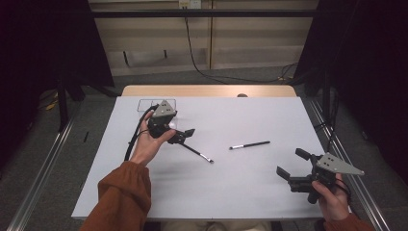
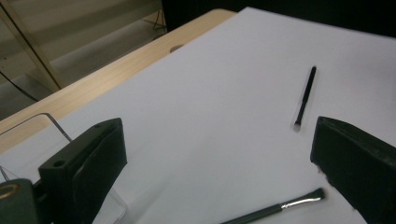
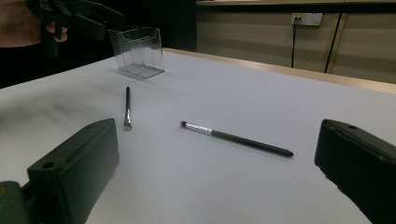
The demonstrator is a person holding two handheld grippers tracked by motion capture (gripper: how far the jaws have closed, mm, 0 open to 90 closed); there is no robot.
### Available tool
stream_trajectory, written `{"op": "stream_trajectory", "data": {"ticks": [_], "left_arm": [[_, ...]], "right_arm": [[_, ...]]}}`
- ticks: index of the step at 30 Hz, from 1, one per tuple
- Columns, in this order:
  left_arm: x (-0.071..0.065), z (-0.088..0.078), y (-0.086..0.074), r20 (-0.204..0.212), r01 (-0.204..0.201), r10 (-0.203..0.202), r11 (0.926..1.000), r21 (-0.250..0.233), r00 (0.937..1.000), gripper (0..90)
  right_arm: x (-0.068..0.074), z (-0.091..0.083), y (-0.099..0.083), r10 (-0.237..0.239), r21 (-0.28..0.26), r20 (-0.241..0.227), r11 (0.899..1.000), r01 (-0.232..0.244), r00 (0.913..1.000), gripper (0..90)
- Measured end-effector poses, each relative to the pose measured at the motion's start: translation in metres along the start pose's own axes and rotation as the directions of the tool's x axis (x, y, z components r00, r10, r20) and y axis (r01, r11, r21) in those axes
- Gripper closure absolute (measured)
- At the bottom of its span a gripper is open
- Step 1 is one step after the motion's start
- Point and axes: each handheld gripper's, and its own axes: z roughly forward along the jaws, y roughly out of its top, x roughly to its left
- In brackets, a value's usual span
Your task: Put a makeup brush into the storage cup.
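Two thin black makeup brushes lie on the white table. One brush (image 1: 197, 153) (image 2: 280, 207) (image 3: 127, 108) lies just below my left gripper (image 1: 183, 135) (image 2: 219, 140), which hovers open above its handle end with nothing between its jaws. The other brush (image 1: 249, 144) (image 2: 306, 98) (image 3: 236, 137) lies mid-table, ahead of my right gripper (image 1: 289, 162) (image 3: 217, 140), which is open and empty near the front right edge. In the right gripper view the left gripper (image 3: 88, 21) shows at the top left, held by a hand.
A clear plastic holder (image 1: 156, 103) (image 2: 46, 126) (image 3: 137, 51) stands at the back left of the white table (image 1: 240, 192), just behind the left gripper. A wooden strip (image 1: 207, 90) runs along the far edge. Cables and black frame posts stand beyond.
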Motion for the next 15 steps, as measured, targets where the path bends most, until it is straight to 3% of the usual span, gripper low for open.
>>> {"op": "stream_trajectory", "data": {"ticks": [2,3,8,12,15], "left_arm": [[0.0,0.003,0.0,0.012,-0.007,0.006,0.9992,0.04,0.9999,3.7],[-0.001,0.004,0.001,0.014,-0.031,0.03,0.9976,0.062,0.9995,4.0],[-0.001,0.006,0.007,0.048,-0.036,0.031,0.9929,0.113,0.9984,4.1],[-0.002,0.012,0.009,0.096,-0.053,0.034,0.9794,0.195,0.9948,4.4],[-0.002,0.017,0.008,0.133,-0.083,0.049,0.9613,0.263,0.99,5.5]], "right_arm": [[0.0,0.0,0.0,0.003,0.004,-0.002,1.0,-0.003,1.0,0.0],[0.0,0.0,0.0,0.005,0.004,-0.002,1.0,-0.005,1.0,0.0],[0.0,0.0,0.0,0.0,0.006,-0.003,1.0,0.0,1.0,0.0],[0.0,0.0,0.0,0.001,0.008,-0.004,1.0,-0.001,1.0,0.0],[0.0,0.0,0.0,-0.001,0.008,-0.004,1.0,0.001,1.0,0.0]]}}
